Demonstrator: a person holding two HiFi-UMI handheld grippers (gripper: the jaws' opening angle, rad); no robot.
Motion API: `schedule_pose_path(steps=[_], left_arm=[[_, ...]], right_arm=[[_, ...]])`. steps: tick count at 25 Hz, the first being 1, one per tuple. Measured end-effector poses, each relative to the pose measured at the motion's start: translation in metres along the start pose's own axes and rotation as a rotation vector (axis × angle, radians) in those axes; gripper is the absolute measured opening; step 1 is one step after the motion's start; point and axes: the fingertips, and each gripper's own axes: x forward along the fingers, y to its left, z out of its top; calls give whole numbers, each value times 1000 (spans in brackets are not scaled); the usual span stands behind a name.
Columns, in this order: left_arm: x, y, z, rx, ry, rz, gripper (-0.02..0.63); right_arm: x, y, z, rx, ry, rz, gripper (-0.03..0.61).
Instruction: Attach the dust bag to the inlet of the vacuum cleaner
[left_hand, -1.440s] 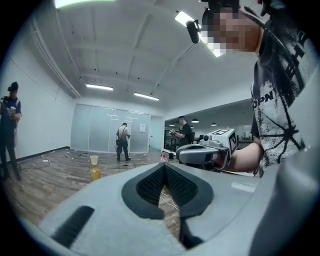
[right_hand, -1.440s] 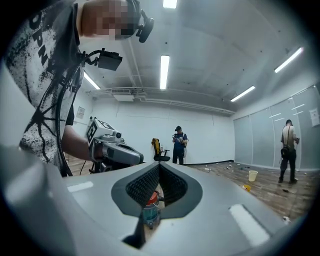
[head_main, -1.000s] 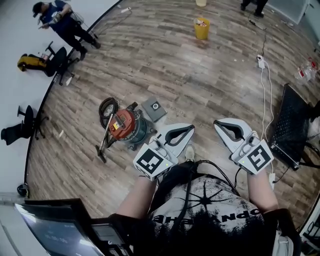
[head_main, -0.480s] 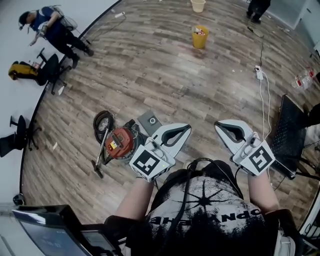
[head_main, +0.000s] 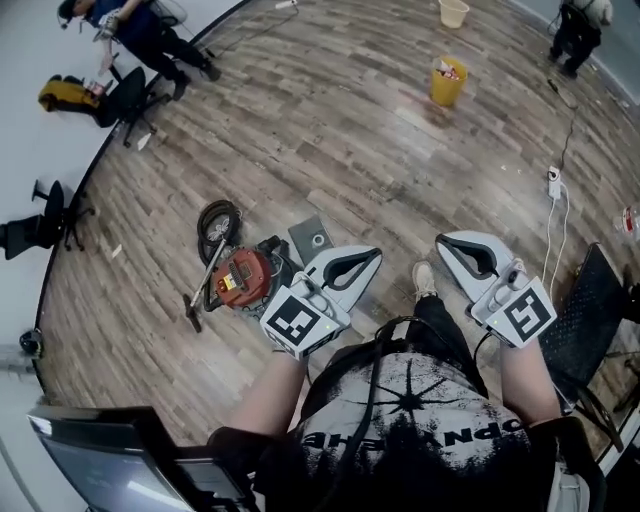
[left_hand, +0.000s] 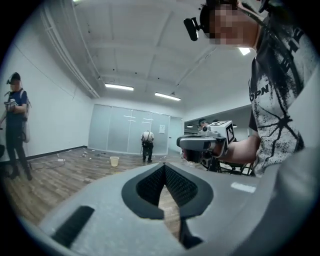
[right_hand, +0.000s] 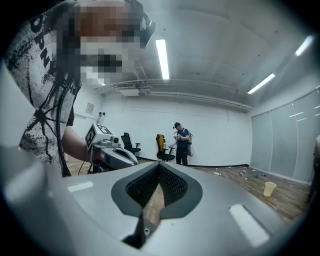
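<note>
While my left gripper and right gripper are pressed together, empty, the orange-topped vacuum cleaner sits by a flat grey dust bag.

Matt plastic, grained wood, dull grey bag.
The grey-brown plank floor is matt, grained wood. The round vacuum cleaner has a slightly shiny orange-red plastic top; the flat grey square dust bag looks matt, paper or cloth. The pale grey left claw and right claw are smooth matt plastic with black ribbed pads.
</note>
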Motion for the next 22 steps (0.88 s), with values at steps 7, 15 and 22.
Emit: schedule_pose_path(steps=[7, 15, 22], left_arm=[[54, 75, 30, -9, -52, 249, 0], [89, 118, 21, -85, 21, 488, 0], [58, 146, 19, -104, -18, 693, 0]], right_arm=[[60, -82, 1, -12, -51, 280, 5], [101, -144, -11, 21, -56, 521, 5], [154, -129, -13, 45, -74, 725, 5]])
